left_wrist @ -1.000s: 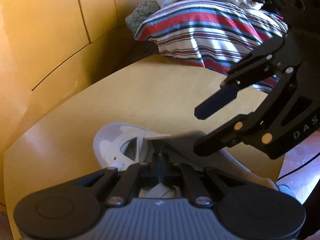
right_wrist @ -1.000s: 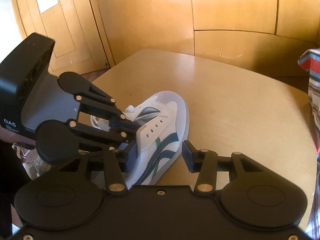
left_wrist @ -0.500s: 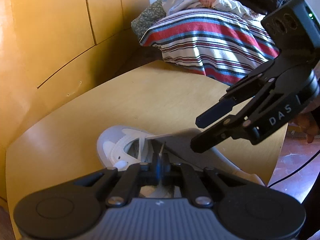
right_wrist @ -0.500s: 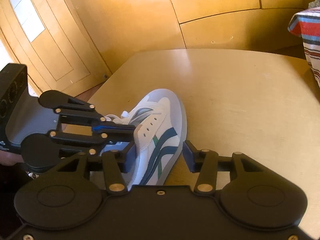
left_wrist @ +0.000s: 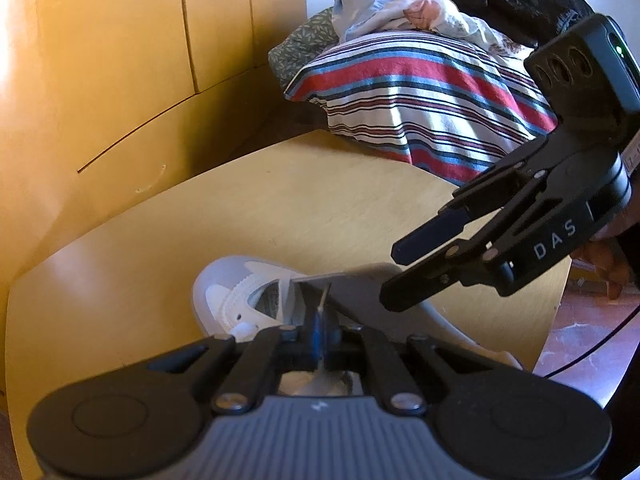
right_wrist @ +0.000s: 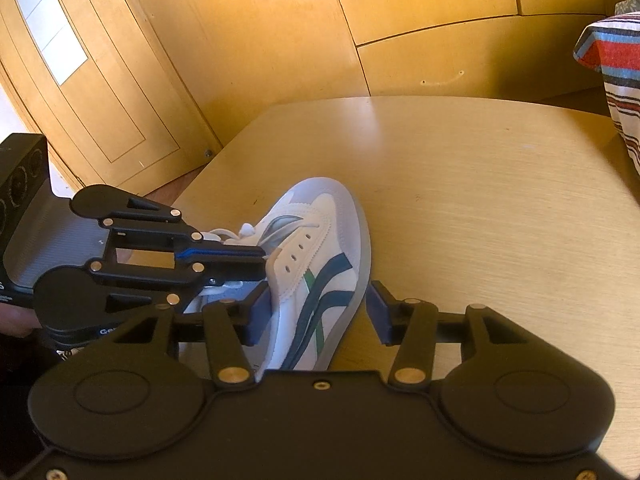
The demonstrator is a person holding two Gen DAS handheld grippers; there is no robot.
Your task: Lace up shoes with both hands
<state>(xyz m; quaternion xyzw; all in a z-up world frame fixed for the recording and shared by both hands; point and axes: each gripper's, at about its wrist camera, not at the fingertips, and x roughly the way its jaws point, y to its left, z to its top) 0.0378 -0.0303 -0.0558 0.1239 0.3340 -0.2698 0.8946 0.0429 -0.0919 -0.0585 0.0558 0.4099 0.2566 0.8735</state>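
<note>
Lace (left_wrist: 323,301) is the thing pinched here: the left gripper (right_wrist: 262,256) has its jaws pressed together on the white tip of it, right over the open throat of the shoe (right_wrist: 316,264), which lies on the wooden table (right_wrist: 480,200) with its toe pointing away. Over the last second the view from both wrists has rolled and the right gripper (right_wrist: 316,312) has swung round, so its body now sits higher and further right in the left wrist view. Its jaws stand apart, straddling the shoe's side without pressing it, as far as the angle lets me judge. That suggests the right one is lining up to take the lace tip or steady the shoe, with threading not yet started. Behind the table stand wooden wall panels (right_wrist: 400,20), a door (right_wrist: 80,80) and a bed with a striped blanket (left_wrist: 420,100).
</note>
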